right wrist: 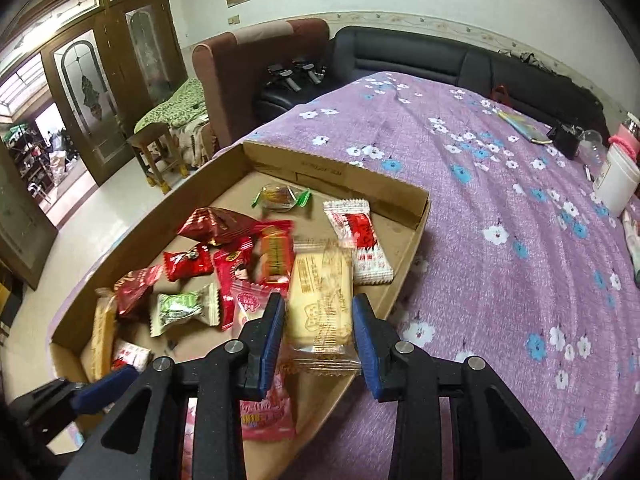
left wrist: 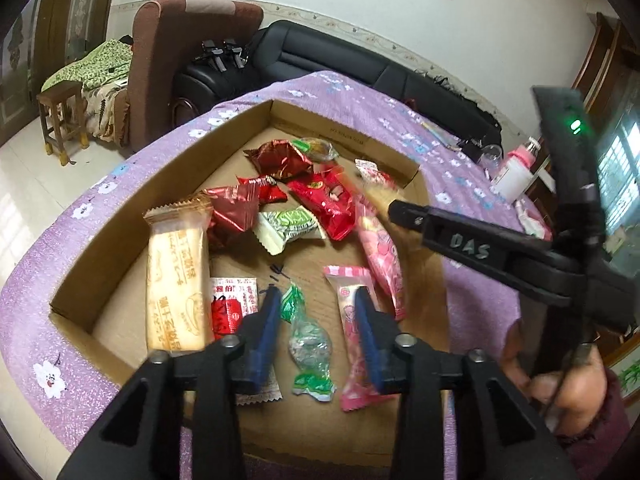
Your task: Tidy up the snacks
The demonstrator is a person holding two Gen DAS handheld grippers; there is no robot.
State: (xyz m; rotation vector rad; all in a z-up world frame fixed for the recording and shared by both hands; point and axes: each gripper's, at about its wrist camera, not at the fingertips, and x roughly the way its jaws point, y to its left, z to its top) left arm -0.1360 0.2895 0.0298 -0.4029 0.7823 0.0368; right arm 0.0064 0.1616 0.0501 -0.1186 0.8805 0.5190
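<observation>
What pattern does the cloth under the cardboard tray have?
Purple cloth with white and blue flowers, clearest in the right wrist view.

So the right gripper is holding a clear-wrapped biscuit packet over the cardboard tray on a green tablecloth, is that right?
Not quite: the tablecloth is purple with flowers, as the right wrist view shows. The right gripper does hold the biscuit packet over the cardboard tray.

Even, soft daylight; glare on the floor tiles (left wrist: 24,184); fisheye bends the dark edges; the held biscuit packet (right wrist: 320,300) blurs.
</observation>
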